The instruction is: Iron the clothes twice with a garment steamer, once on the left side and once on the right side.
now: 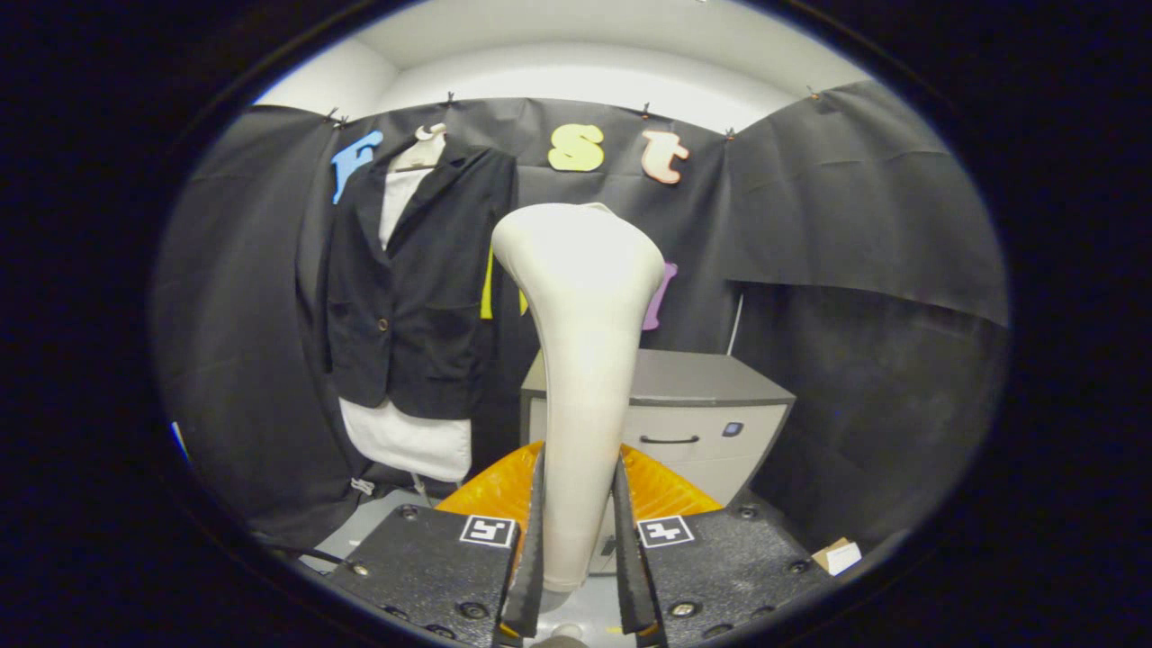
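Between clamped hand-held gripper (580, 549) fingers, steamer (580, 360).

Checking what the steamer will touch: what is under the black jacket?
A white garment hangs under the black jacket, showing at collar and hem; its middle is covered. The hand-held gripper is shut on the steamer.

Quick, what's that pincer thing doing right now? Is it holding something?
Gripper: shut on the garment steamer, one finger pressed to each side of its handle, steamer head upright ahead of the fingers.
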Demonstrator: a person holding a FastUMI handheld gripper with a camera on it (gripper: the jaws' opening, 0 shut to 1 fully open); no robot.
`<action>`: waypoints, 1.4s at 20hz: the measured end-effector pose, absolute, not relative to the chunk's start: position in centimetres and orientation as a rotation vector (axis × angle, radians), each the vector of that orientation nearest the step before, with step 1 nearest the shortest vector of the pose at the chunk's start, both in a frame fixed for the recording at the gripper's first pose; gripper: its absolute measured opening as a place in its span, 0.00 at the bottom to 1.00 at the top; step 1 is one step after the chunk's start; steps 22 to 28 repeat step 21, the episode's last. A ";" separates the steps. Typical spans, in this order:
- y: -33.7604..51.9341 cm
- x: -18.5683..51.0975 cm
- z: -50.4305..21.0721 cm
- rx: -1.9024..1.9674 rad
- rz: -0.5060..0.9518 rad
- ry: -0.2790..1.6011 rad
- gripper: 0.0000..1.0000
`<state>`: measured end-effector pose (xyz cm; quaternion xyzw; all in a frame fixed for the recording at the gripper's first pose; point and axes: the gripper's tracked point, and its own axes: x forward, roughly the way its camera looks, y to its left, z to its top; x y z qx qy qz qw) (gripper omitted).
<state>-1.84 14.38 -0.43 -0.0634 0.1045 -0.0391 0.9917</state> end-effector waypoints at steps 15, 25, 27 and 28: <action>2.9 -2.5 0.8 -0.076 -0.151 0.215 0.36; 0.9 -2.1 1.3 -0.073 -0.101 0.198 0.36; 0.9 -2.1 1.3 -0.073 -0.101 0.198 0.36; 0.9 -2.1 1.3 -0.073 -0.101 0.198 0.36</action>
